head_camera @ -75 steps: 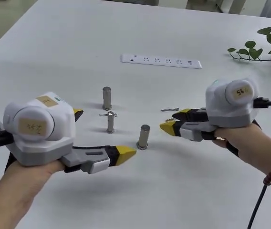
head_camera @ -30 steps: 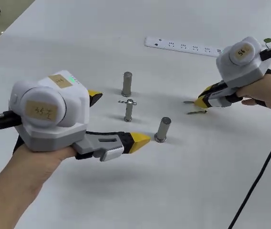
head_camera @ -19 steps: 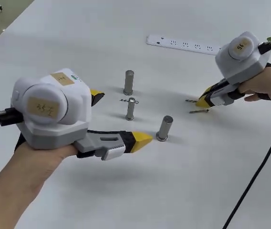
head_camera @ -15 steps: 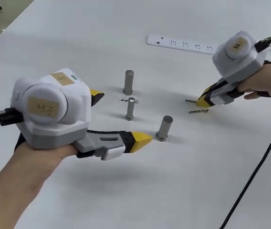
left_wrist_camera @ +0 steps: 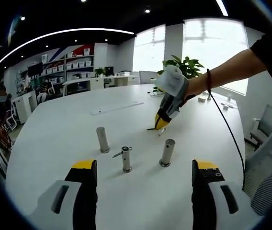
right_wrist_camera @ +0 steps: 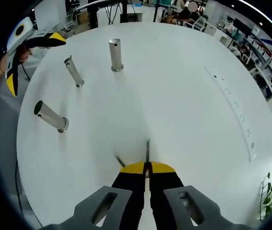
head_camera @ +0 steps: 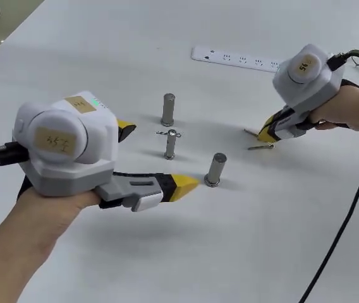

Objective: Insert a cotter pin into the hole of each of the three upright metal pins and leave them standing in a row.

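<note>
Head view: table (head_camera: pixel 103 38) seen steeply from above. Left gripper view: low, across table. Right gripper view: close, downward. Metal pins (head_camera: pixel 170 146) shared.

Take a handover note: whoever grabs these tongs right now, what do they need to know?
Left tongs: open, empty, facing the pins.
Right tongs: shut on a thin metal cotter pin at the white table; a second cotter pin lies loose beside it.
Done: the middle grey metal pin carries a fitted cotter pin through its hole.
To do: the far grey metal pin and near grey metal pin, both upright and bare, need theirs.
</note>
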A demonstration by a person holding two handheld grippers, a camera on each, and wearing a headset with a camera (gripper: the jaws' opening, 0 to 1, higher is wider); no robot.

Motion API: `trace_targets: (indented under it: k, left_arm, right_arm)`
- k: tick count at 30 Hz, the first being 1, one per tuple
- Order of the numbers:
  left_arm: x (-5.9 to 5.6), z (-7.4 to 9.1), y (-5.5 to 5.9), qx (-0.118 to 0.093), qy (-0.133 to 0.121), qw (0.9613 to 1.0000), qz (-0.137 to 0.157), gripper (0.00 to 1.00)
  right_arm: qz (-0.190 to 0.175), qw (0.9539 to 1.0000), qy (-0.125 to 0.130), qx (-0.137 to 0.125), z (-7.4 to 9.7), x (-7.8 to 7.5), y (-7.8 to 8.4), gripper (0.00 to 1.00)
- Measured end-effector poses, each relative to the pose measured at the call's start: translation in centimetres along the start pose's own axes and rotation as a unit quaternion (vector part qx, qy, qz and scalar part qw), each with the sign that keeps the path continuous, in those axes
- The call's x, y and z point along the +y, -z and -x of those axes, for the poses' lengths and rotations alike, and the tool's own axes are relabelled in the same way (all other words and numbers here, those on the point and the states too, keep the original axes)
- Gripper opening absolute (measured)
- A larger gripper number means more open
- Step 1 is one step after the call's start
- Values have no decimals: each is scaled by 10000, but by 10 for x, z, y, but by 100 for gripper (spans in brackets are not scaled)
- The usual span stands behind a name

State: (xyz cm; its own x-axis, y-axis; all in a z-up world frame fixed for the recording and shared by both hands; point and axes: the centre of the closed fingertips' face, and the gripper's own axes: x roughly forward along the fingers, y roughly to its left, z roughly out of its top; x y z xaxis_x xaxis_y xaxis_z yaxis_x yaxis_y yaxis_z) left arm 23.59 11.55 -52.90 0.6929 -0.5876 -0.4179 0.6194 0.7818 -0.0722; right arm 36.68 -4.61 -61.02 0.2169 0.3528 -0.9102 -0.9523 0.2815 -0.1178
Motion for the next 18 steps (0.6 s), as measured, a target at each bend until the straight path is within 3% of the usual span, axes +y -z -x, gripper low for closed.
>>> trace_targets:
  k: [9, 18]
  left_arm:
    - [0, 0, 2, 40, -37, 10000, -64, 76]
    - [-2, -1, 0, 1, -13, 10000, -29, 67]
  right_arm:
    - [9, 9993, 208, -322, 13, 7, -7, 0]
    - [128, 9953, 243, -927, 40, 25, -29, 0]
